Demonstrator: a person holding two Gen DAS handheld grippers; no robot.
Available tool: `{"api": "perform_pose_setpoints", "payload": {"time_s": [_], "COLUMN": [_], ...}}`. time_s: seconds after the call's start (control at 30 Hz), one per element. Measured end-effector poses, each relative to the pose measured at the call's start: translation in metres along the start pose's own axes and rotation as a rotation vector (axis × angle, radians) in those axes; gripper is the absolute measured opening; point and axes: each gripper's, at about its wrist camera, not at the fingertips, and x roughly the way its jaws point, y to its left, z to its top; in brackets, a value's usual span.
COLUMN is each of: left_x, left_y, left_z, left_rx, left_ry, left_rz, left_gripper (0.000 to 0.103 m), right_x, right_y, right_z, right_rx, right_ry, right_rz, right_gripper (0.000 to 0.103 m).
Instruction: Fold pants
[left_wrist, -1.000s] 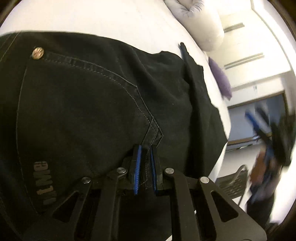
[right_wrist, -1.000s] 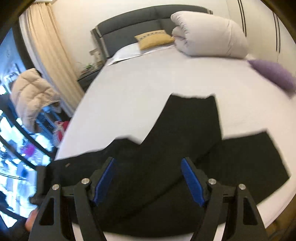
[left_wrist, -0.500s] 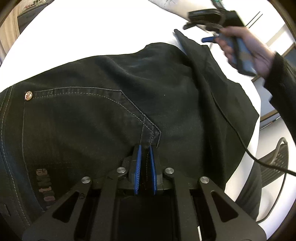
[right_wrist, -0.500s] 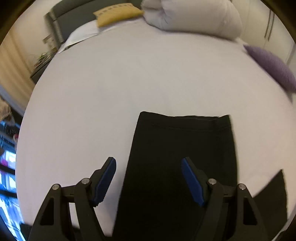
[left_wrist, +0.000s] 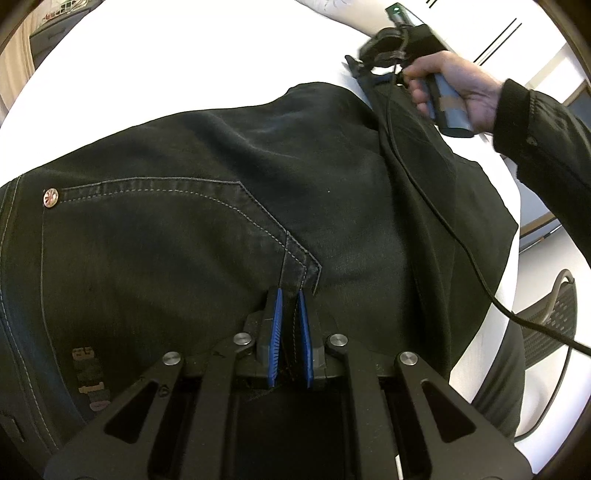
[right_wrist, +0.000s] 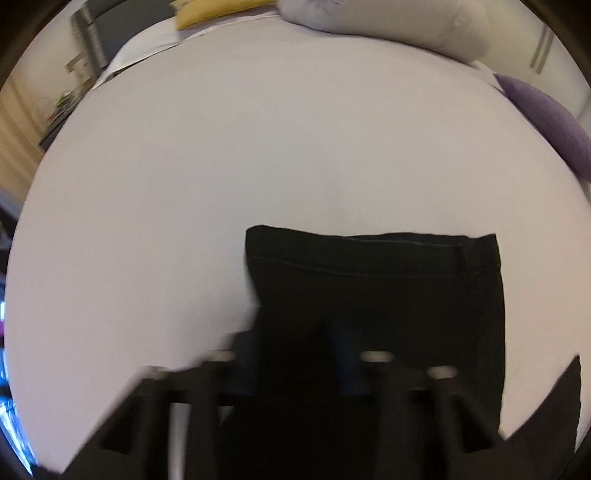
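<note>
Blue-padded fingers of the left gripper (left_wrist: 290, 314) are drawn in tight with a ridge of black denim between them, just below the stitched point of the back pocket (left_wrist: 162, 236), so the seat of the pants (left_wrist: 258, 166) is pinned at the near edge of the bed. From that pinch the garment spreads across the white sheet (left_wrist: 166, 66): a copper rivet (left_wrist: 50, 197) marks the pocket corner at the left, and one leg runs away towards the upper right. There the person's right hand (left_wrist: 458, 88) holds the right gripper (left_wrist: 356, 64) down at the far end of that leg, its cable trailing back over the cloth. In its own camera the right gripper (right_wrist: 295, 354) is smeared by motion and sits low over the hem (right_wrist: 369, 247), which lies flat on the sheet with a second dark piece of leg at the lower right; whether its fingers stand apart or have closed on the cloth I cannot tell. A rolled duvet (right_wrist: 369, 22) and a purple cushion (right_wrist: 546, 122) lie well apart at the head of the bed. This looks like the start of a lengthwise fold, with one end anchored and the other being reached for. Next the right gripper needs a sure hold on the hem through every layer, then a lift and carry back towards the waistband while the left keeps the seat from sliding.
</note>
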Motion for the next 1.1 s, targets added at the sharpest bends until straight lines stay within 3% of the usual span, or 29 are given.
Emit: {"api": "perform_pose_setpoints", "payload": {"time_s": [0.07, 0.27, 0.4, 0.47, 0.67, 0.73, 0.8, 0.87, 0.9, 0.93, 1.07, 1.1], "left_x": [0.0, 0.002, 0.002, 0.002, 0.001, 0.002, 0.003, 0.004, 0.004, 0.005, 0.005, 0.006], "left_y": [-0.001, -0.006, -0.011, -0.011, -0.012, -0.014, -0.013, -0.014, -0.015, -0.016, -0.018, -0.018], "left_z": [0.0, -0.001, 0.0, 0.002, 0.011, 0.013, 0.015, 0.017, 0.017, 0.017, 0.017, 0.017], "left_rx": [0.01, 0.026, 0.027, 0.015, -0.007, -0.007, -0.011, -0.017, -0.018, -0.019, -0.027, -0.027], "left_ry": [-0.001, 0.001, 0.007, 0.013, 0.046, 0.054, 0.06, 0.064, 0.064, 0.064, 0.058, 0.057], "left_rz": [0.008, 0.03, 0.045, 0.039, 0.041, 0.052, 0.063, 0.071, 0.075, 0.077, 0.079, 0.079], "left_gripper": [0.01, 0.01, 0.01, 0.01, 0.01, 0.01, 0.01, 0.01, 0.01, 0.01, 0.01, 0.01], "right_x": [-0.016, -0.098, -0.158, -0.175, -0.177, -0.163, -0.155, -0.149, -0.148, -0.147, -0.146, -0.145], "right_y": [-0.02, -0.106, -0.187, -0.226, -0.342, -0.361, -0.358, -0.36, -0.366, -0.366, -0.35, -0.349], "right_z": [-0.003, -0.043, -0.114, -0.143, -0.259, -0.292, -0.297, -0.297, -0.304, -0.304, -0.294, -0.287], "right_rx": [0.029, 0.196, 0.382, 0.479, 0.892, 0.979, 0.988, 0.999, 1.018, 1.05, 1.017, 0.969], "right_ry": [-0.021, -0.215, -0.368, -0.403, -0.491, -0.464, -0.471, -0.464, -0.458, -0.471, -0.494, -0.474], "right_rz": [0.034, 0.171, 0.233, 0.232, 0.33, 0.389, 0.43, 0.479, 0.511, 0.536, 0.52, 0.494], "right_gripper": [0.005, 0.005, 0.005, 0.005, 0.005, 0.008, 0.011, 0.037, 0.07, 0.083, 0.085, 0.079]}}
